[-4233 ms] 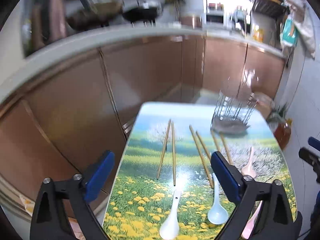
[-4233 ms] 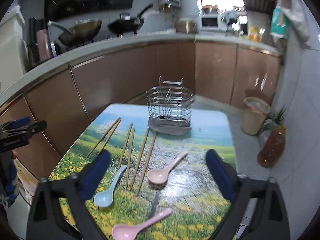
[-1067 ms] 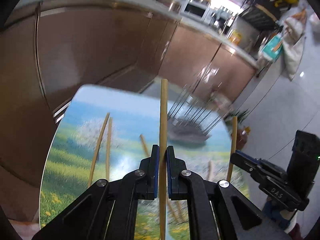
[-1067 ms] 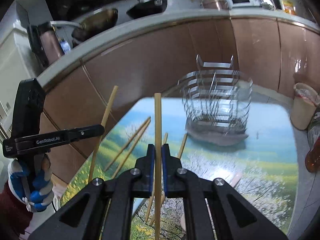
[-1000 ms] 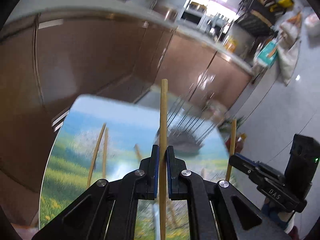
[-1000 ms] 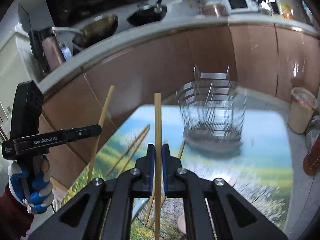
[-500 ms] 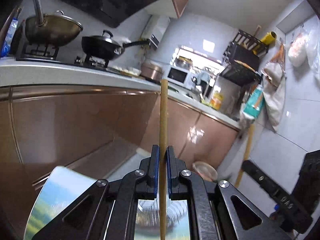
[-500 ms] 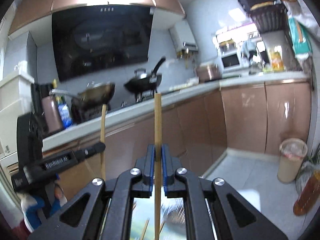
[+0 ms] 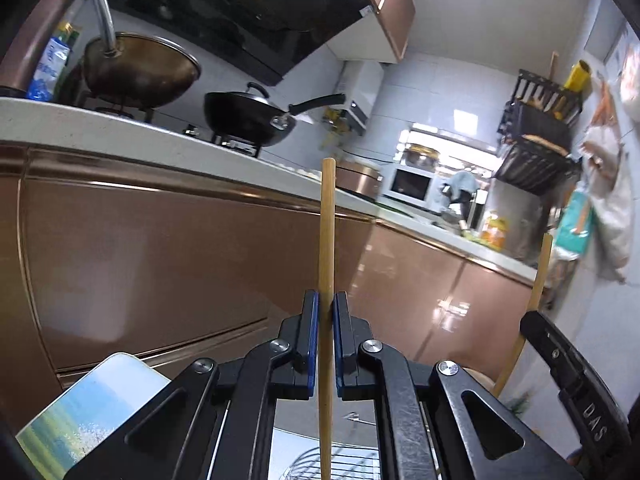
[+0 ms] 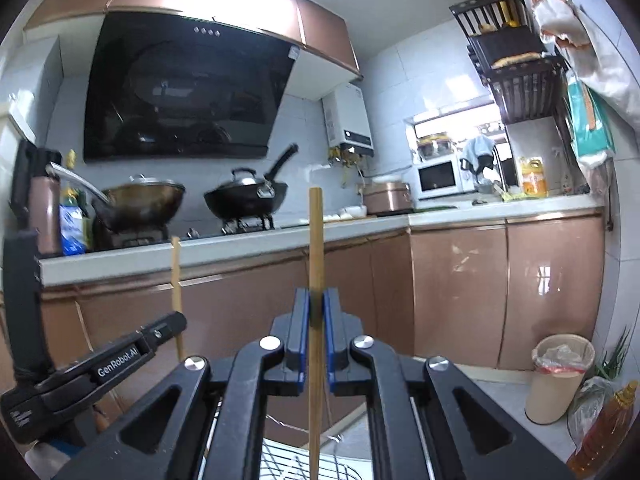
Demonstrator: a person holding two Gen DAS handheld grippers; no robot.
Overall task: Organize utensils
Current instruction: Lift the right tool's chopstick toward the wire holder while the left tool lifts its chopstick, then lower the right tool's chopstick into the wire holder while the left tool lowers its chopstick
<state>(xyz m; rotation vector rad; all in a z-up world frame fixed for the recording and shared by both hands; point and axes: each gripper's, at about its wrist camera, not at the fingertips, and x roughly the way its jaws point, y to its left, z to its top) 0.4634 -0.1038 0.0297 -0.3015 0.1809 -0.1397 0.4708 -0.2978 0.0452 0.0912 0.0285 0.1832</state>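
- Seen from the left wrist, the left gripper (image 9: 326,300) is clamped on an upright chopstick (image 9: 327,240); the stick's lower end runs out of the bottom of the picture, so where its tip hangs cannot be told.
- Only a corner of the table (image 9: 92,404) shows at lower left, and just the top wires of the wire utensil rack (image 9: 340,466) peek out beneath the gripper body; the spoons and loose chopsticks are out of sight.
- Half a second ago this view showed less of the table corner and more of the rack; a second ago the tabletop filled the lower half.
- At the right edge the right gripper (image 9: 536,320) appears from the side with its own chopstick (image 9: 538,276), though how its pads meet cannot be made out here.
- Turning to the right wrist view, the right gripper (image 10: 316,300) is shut tight on a second chopstick (image 10: 315,248), upright, its bottom end cut off above the rack wires (image 10: 304,464).
- Unlike the other view, this one shows a waste bin (image 10: 560,380) and an amber bottle (image 10: 600,432) on the floor, and no table.
- At left, the left gripper (image 10: 176,322) holds its stick (image 10: 175,272) upright.
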